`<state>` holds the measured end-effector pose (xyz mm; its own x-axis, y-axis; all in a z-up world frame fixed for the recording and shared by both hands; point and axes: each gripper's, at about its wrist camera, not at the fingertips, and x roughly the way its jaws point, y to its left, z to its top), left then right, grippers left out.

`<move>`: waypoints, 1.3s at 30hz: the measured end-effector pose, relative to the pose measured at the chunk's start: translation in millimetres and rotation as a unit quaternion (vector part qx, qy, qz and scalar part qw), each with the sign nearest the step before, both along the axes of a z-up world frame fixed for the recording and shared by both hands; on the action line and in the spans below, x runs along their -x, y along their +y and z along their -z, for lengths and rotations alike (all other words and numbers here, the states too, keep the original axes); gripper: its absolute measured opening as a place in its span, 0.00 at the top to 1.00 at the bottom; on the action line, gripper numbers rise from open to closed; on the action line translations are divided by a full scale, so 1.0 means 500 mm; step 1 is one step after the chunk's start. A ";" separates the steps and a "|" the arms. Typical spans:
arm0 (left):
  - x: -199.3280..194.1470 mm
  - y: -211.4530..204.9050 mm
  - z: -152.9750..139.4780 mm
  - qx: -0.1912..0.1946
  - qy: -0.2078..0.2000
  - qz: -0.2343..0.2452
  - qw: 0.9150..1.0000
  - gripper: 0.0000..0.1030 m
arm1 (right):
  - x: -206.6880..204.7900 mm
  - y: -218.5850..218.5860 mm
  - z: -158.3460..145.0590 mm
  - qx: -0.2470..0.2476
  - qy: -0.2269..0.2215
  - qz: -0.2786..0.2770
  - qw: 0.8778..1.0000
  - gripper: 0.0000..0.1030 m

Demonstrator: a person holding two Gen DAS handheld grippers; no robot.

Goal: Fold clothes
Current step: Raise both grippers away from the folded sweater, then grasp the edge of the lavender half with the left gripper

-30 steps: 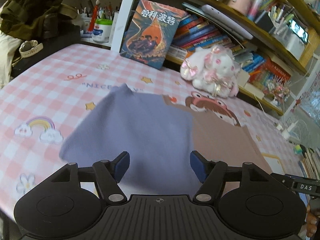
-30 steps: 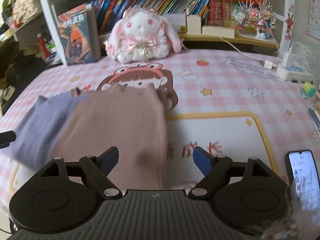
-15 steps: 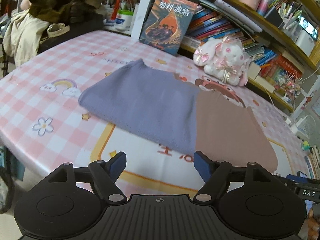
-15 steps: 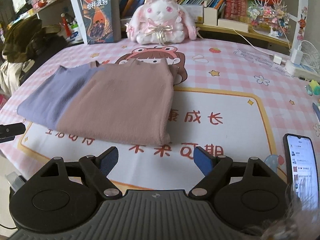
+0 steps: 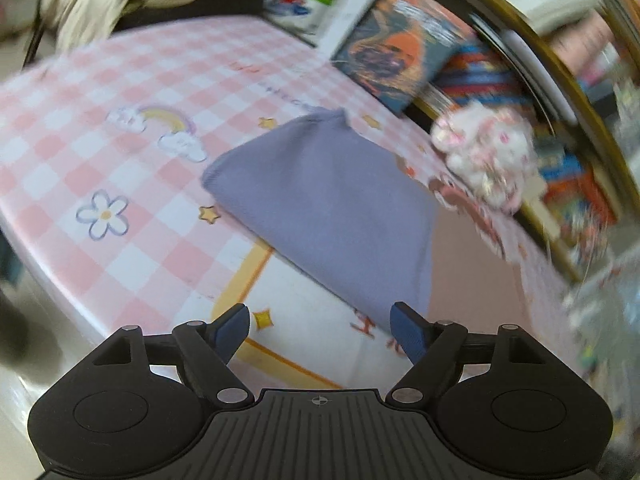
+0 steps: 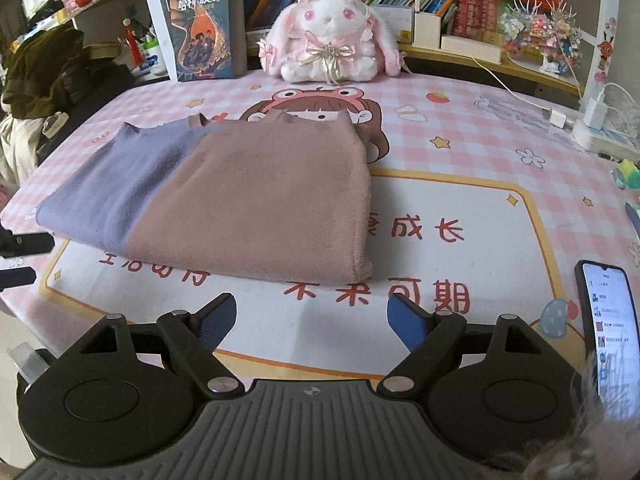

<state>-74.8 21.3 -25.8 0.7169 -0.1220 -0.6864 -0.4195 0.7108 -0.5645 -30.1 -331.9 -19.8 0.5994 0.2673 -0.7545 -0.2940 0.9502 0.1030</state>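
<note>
A folded two-tone garment [image 6: 224,196], purple on its left and dusty pink on its right, lies flat on the pink checked table mat [image 6: 460,216]. It also shows in the blurred left wrist view [image 5: 340,208]. My right gripper [image 6: 310,320] is open and empty, just in front of the garment's near edge. My left gripper [image 5: 320,328] is open and empty, near the garment's front left corner, above the mat's near edge. Neither gripper touches the cloth.
A plush rabbit [image 6: 332,48] and a book [image 6: 204,32] stand at the back against bookshelves. A phone [image 6: 608,320] lies at the front right. A power strip with charger [image 6: 600,128] sits at the right. Clothes [image 6: 48,76] are piled at the left.
Both grippers have pulled back from the garment toward the table's front edge. The left wrist view has swung and tilted and is now motion-blurred. The garment has stayed flat.
</note>
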 end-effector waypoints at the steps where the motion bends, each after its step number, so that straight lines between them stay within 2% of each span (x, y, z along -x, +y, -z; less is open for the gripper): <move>1: 0.001 0.020 0.010 0.040 -0.008 -0.021 0.999 0.27 | 0.000 0.003 0.000 0.001 0.001 0.002 1.000 0.21; 2: 0.005 0.042 0.023 0.093 -0.020 -0.048 0.994 0.27 | 0.000 0.007 -0.001 0.003 0.000 0.005 1.000 0.21; 5: 0.008 0.090 0.058 0.186 -0.032 -0.116 0.975 0.30 | -0.002 0.015 -0.005 0.008 -0.003 0.014 1.000 0.21; 12: -0.026 0.135 0.080 0.216 -0.026 -0.147 0.965 0.31 | -0.008 0.031 -0.018 0.014 -0.014 0.039 0.999 0.21; 14: -0.035 0.142 0.083 0.221 -0.026 -0.150 0.963 0.37 | -0.009 0.036 -0.020 0.015 -0.016 0.044 0.999 0.21; 16: -0.045 0.152 0.091 0.231 -0.024 -0.151 0.961 0.50 | -0.011 0.042 -0.022 0.016 -0.018 0.048 0.999 0.21; 20: -0.065 0.163 0.109 0.255 -0.027 -0.154 0.954 0.63 | -0.015 0.054 -0.023 0.022 -0.016 0.054 0.998 0.21; 22: -0.079 0.161 0.114 0.253 -0.016 -0.152 0.955 0.81 | -0.018 0.060 -0.022 0.025 -0.014 0.056 0.998 0.21; 24: -0.090 0.160 0.113 0.239 -0.008 -0.144 0.960 0.89 | -0.021 0.065 -0.021 0.026 -0.013 0.059 0.998 0.21; 25: -0.094 0.154 0.099 0.213 -0.016 -0.129 0.969 0.92 | -0.023 0.067 -0.021 0.027 -0.012 0.061 0.998 0.21; 27: -0.101 0.139 0.061 0.148 -0.037 -0.091 0.984 0.92 | -0.025 0.071 -0.019 0.028 -0.011 0.066 0.997 0.21; 28: -0.105 0.125 0.036 0.101 -0.058 -0.061 0.991 0.92 | -0.026 0.072 -0.019 0.028 -0.010 0.069 0.997 0.21; 29: -0.107 0.108 0.013 0.057 -0.081 -0.028 0.995 0.92 | -0.028 0.074 -0.018 0.028 -0.009 0.071 0.997 0.21; 32: -0.115 0.090 -0.006 0.014 -0.091 0.011 0.996 0.90 | -0.031 0.081 -0.015 0.028 -0.005 0.075 0.997 0.21; 35: -0.119 0.128 0.040 0.087 -0.048 -0.023 0.995 0.81 | -0.032 0.088 -0.015 0.030 -0.005 0.076 0.997 0.21; 39: -0.124 0.154 0.088 0.163 -0.032 -0.057 0.984 0.70 | -0.031 0.093 -0.018 0.033 -0.007 0.078 0.996 0.21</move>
<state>-12.7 98.5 -69.6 0.7793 -0.2441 -0.5771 -0.4427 0.4374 -0.7827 -14.6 -285.4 -10.9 0.6411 0.1189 -0.7582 -0.1424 0.9892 0.0346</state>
